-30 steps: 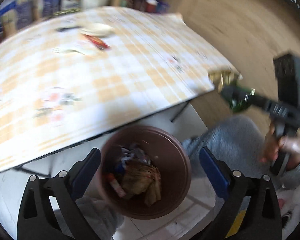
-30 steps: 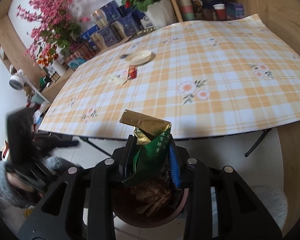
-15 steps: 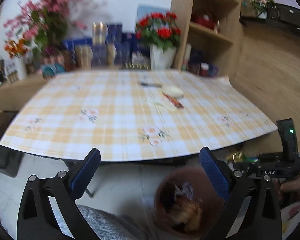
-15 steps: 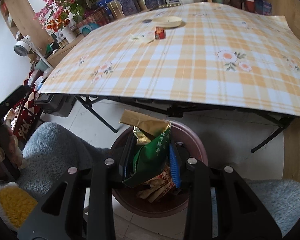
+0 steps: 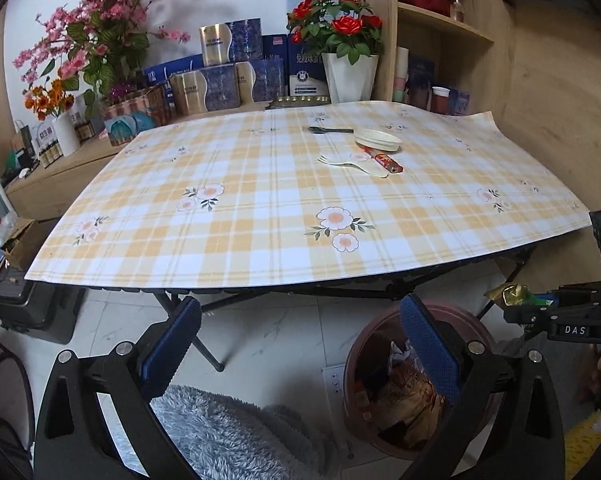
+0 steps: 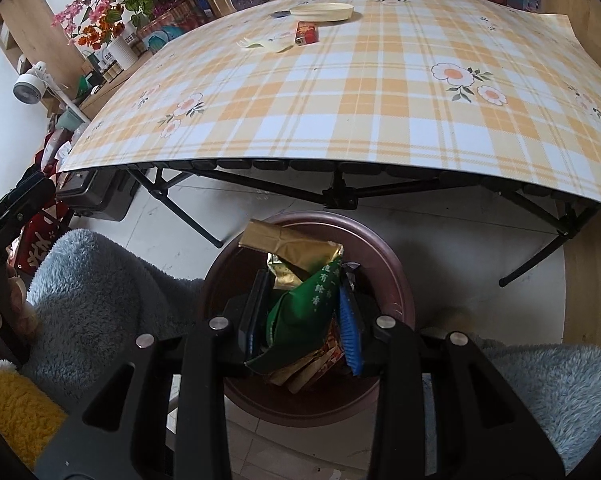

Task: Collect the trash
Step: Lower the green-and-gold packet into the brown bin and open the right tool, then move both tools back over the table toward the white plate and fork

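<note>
Floor: round brown plastic bin [image 6: 384, 256] below the near table edge.
Right gripper [image 6: 300, 312]: clenched on crinkly green-gold foil wrapper [image 6: 300, 276]; likely light, slippery, pinch mid-body.
Left gripper [image 5: 300, 344]: jaws spread, empty.

Bin on the floor before the table

Wrapper [image 6: 300, 280] in right tongs [image 6: 300, 312] over bin [image 6: 388, 276], lower centre; plate [image 6: 324, 11], fork [image 6: 266, 45] on table [image 6: 340, 112], upper frame.

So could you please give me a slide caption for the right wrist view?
Right gripper holding a green-and-gold wrapper above the brown trash bin beside the checked table.
</note>
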Demonstrator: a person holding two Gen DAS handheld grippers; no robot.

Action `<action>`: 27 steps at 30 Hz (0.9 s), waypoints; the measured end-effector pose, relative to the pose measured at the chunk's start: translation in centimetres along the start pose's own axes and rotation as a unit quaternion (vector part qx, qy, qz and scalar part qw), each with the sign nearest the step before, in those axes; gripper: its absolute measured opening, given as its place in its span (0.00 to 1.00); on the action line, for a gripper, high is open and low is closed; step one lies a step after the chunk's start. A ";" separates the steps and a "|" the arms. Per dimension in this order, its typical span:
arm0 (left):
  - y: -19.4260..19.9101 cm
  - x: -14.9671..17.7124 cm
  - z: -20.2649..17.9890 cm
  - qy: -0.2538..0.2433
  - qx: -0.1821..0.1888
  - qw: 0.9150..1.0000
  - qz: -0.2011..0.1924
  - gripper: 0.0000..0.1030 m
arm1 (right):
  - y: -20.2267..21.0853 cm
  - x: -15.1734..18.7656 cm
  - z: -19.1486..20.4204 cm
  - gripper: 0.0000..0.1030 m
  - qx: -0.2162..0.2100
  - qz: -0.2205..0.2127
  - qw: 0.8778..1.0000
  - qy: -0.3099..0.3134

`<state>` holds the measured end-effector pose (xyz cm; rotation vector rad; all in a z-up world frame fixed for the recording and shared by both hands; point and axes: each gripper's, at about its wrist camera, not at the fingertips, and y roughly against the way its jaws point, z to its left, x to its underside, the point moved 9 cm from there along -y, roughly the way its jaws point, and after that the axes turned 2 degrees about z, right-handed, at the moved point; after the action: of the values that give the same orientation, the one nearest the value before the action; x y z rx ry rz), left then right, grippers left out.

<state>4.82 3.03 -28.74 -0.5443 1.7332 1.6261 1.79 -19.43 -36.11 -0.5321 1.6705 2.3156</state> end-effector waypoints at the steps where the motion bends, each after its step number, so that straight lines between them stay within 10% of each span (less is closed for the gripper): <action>1: 0.1 0.0 0.1 0.004 0.001 1.000 -0.002 0.94 | 0.0 0.1 0.0 0.35 0.000 0.001 1.000 0.000; 9: 0.2 0.1 1.3 0.035 0.005 0.999 0.003 0.94 | -0.2 0.1 0.2 0.40 0.003 0.004 1.000 0.007; 16: 0.2 0.1 1.3 0.035 0.004 0.999 0.004 0.94 | 0.3 -0.2 0.4 0.90 0.013 -0.007 1.000 0.016; 27: 0.1 -0.2 2.3 0.063 0.017 0.998 0.007 0.94 | 2.0 -2.0 -0.3 0.95 0.037 -0.041 0.998 0.005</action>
<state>5.36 5.22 -28.47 -0.6302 1.8571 1.5992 2.81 -20.27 -33.61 -0.5880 1.6986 2.1872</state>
